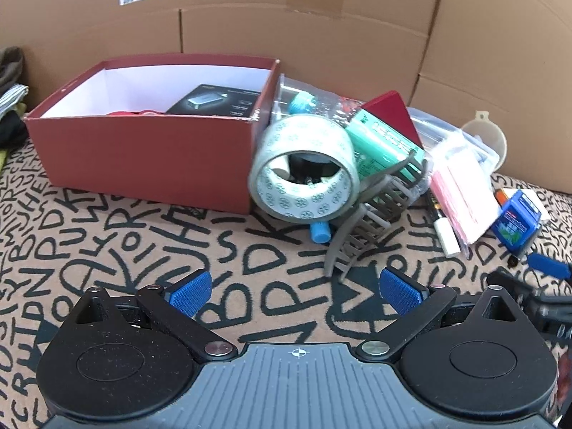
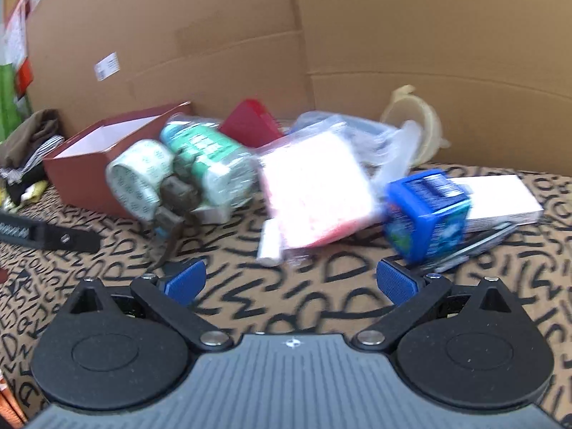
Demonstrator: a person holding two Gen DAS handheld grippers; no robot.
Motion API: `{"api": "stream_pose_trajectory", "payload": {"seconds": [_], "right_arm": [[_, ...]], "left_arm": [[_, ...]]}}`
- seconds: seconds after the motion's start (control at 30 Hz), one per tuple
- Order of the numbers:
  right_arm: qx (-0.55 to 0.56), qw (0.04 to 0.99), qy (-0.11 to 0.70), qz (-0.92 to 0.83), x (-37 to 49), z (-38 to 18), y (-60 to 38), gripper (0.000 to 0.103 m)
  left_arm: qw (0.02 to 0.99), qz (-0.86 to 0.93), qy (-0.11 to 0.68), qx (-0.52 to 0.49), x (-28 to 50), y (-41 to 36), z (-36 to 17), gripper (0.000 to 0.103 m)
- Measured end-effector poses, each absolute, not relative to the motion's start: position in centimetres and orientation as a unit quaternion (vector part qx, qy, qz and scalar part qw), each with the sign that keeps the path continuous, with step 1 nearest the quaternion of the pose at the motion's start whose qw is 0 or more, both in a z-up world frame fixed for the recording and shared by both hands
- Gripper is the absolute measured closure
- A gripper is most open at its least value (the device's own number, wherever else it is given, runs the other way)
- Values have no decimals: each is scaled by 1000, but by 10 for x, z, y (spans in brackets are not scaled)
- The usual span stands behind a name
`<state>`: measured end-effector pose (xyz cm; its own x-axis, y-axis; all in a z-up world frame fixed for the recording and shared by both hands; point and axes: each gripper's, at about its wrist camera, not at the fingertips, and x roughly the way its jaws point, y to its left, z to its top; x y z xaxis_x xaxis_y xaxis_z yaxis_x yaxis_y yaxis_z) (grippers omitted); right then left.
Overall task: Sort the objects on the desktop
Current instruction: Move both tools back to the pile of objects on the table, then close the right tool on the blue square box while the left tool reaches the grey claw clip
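Ahead of your left claw [image 1: 295, 291], tape roll [image 1: 304, 168] leaning against red box [image 1: 143, 150], hair clip [image 1: 371, 214] tangling beneath. You are holding both claws wide, gripping nothing. Right claw [image 2: 291, 282] is facing pink packet [image 2: 318, 186]; snagging clip risks dragging pile.

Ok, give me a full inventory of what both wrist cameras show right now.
red box: 1, red, open, left of the pile
black carton: 1, black, inside the red box
tape roll: 1, pale green pattern, against the box's right end
green packet: 1, green, behind the tape roll
hair claw: 1, grey, in front of the tape roll
pink bag: 1, clear with pink contents, right of the claw
blue box: 1, blue, right of the pink bag
white carton: 1, white, behind the blue box
funnel: 1, cream, by the cardboard wall
left gripper: jaws open, empty
right gripper: jaws open, empty
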<state>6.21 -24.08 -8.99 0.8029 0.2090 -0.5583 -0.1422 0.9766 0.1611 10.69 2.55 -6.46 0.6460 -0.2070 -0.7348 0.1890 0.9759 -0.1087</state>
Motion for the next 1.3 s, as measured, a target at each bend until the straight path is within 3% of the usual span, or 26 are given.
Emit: {"api": "stream_pose_trajectory", "payload": {"seconds": [0.27, 0.47, 0.7, 0.9, 0.97, 1.0, 1.3], "right_arm": [[47, 954, 287, 75, 64, -84, -255, 4], [35, 956, 281, 71, 73, -82, -261, 6], [26, 955, 294, 40, 97, -90, -284, 7], [18, 952, 305, 13, 118, -98, -303, 14], [26, 949, 314, 18, 122, -103, -305, 21], [30, 947, 319, 21, 124, -105, -306, 31], [41, 942, 329, 49, 111, -102, -300, 32]], "left_arm": [[903, -131, 410, -3, 115, 3, -70, 2], [901, -130, 413, 3, 124, -1, -70, 13], [897, -161, 411, 5, 121, -16, -66, 13], [888, -178, 425, 12, 123, -34, -68, 10], [885, -178, 431, 13, 124, -37, -70, 9], [884, -177, 432, 14, 124, -37, -71, 9], [886, -152, 439, -1, 133, -20, -77, 10]]}}
